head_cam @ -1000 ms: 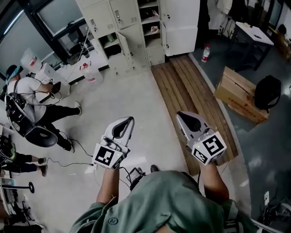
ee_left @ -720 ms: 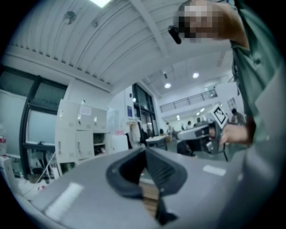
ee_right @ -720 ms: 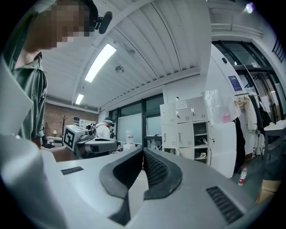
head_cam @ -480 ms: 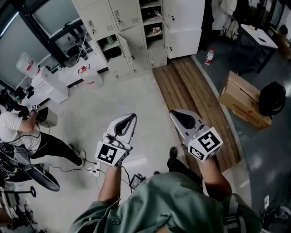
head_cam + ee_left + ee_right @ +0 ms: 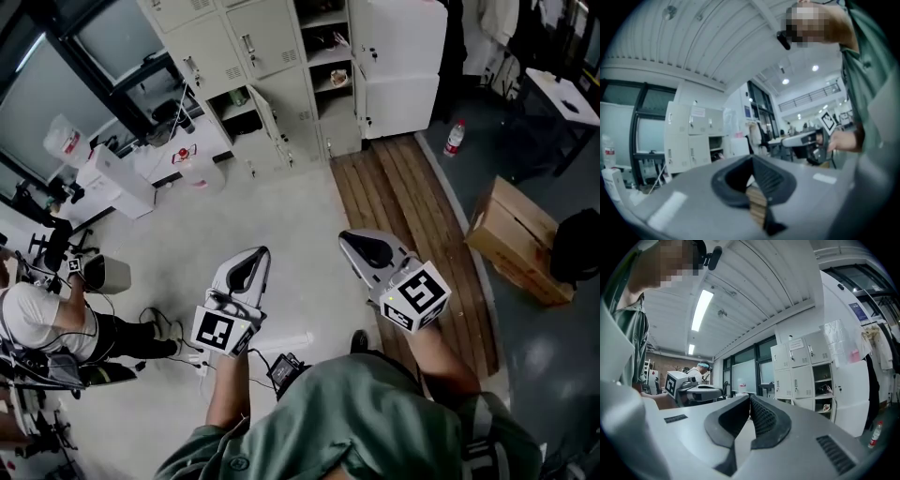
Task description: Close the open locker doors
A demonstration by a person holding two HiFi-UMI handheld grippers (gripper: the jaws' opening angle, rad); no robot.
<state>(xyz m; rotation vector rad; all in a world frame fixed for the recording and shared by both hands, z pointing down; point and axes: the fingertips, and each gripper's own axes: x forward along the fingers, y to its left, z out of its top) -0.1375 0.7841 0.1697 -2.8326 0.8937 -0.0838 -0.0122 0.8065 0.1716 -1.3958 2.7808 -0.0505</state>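
The beige lockers (image 5: 281,56) stand across the floor, far ahead of both grippers. A tall white door (image 5: 403,52) hangs open on their right beside shelves with items. A small lower door (image 5: 266,114) on the left stands ajar. My left gripper (image 5: 260,253) and right gripper (image 5: 349,237) are held at waist height, both shut and empty. The left gripper view shows the lockers (image 5: 693,140) beyond the shut left gripper (image 5: 752,158). In the right gripper view, the lockers (image 5: 806,366) and the open white door (image 5: 848,380) lie beyond the shut right gripper (image 5: 750,399).
Wooden planks (image 5: 412,216) run from the lockers along the right. A cardboard box (image 5: 520,239), a black bag (image 5: 577,244) and a bottle (image 5: 457,136) lie further right. A seated person (image 5: 47,319) is at the left. Cables and a device (image 5: 281,367) lie by my feet.
The lockers have shifted lower and larger in the head view as I step toward them. The seated person has slid down the left side. Both grippers stay shut.
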